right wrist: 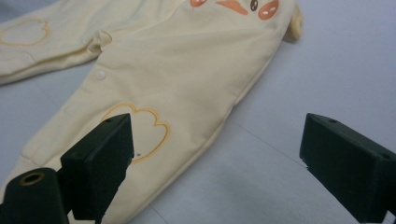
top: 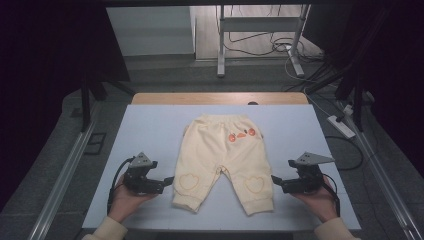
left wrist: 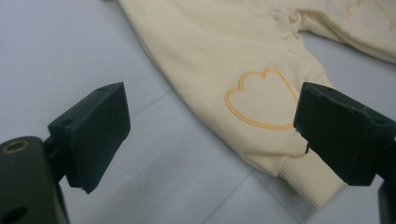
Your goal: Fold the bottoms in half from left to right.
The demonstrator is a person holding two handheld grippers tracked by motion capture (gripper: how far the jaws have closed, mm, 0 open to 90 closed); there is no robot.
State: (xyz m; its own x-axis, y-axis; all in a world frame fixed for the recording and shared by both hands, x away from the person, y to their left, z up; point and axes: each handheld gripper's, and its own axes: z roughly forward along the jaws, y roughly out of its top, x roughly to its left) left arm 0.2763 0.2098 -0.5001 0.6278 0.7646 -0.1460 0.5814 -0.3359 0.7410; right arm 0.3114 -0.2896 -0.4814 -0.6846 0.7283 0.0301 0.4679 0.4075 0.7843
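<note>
a pale blue-grey sheet (top: 150, 130) is covering the table (top: 220, 98), whose wooden far edge is showing as a bare strip beyond the sheet; faint fold creases are running across the sheet in both gripper views; a pair of cream baby trousers (top: 222, 155) is lying flat in the middle of the table, waistband toward the far edge and both legs pointing at the near edge, with an orange face print (top: 242, 134) near the waist and an orange heart outline on each knee; the left gripper (top: 169, 180) is hovering near the near-left corner, just beside the left leg cuff, its jaws standing wide apart with nothing between them; the right gripper (top: 276, 180) is sitting toward the near-right corner, just beside the right leg, its jaws likewise spread and holding nothing; beyond the table, grey floor is stretching to a white metal frame (top: 260, 25) with cables (top: 280, 47) trailing around its feet; a white power strip (top: 341, 126) is lying on the floor off the right edge; dark curtains are flanking both sides of the room.
</note>
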